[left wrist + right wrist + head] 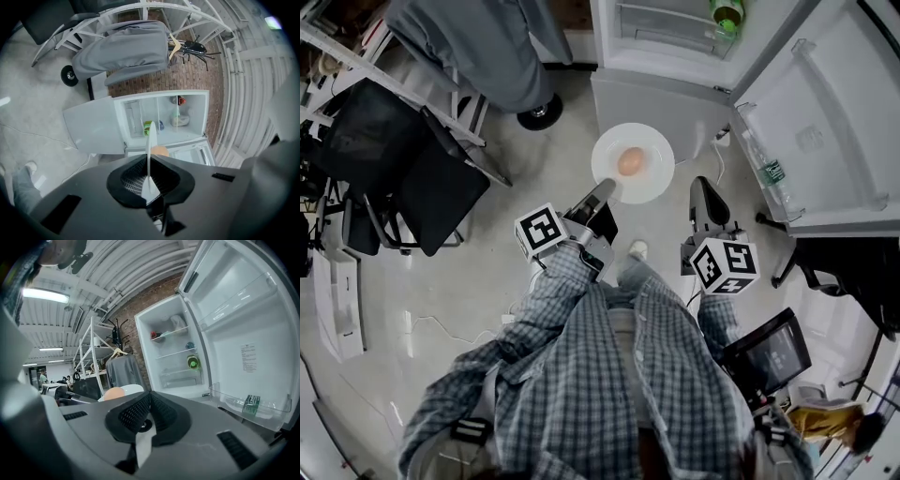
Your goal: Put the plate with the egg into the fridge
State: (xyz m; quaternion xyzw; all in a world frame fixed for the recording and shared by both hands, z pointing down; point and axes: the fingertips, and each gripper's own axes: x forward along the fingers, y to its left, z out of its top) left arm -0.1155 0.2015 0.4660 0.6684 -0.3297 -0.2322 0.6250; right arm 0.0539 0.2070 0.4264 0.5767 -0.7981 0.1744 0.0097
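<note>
The plate [654, 180] is round, white and shallow. It is held roughly level above the floor, and my left gripper [602, 197] clamps it at the near rim. One egg [630, 161], tan and whole, lies at the plate's centre. The fridge [661, 98] is white and stands just ahead of the plate. Its door [825, 141] is swung wide open on my right. The plate is outside the compartment.

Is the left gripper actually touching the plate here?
Touching. In the left gripper view, the left gripper has its jaws closed on the plate rim, seen edge-on between them.
</note>
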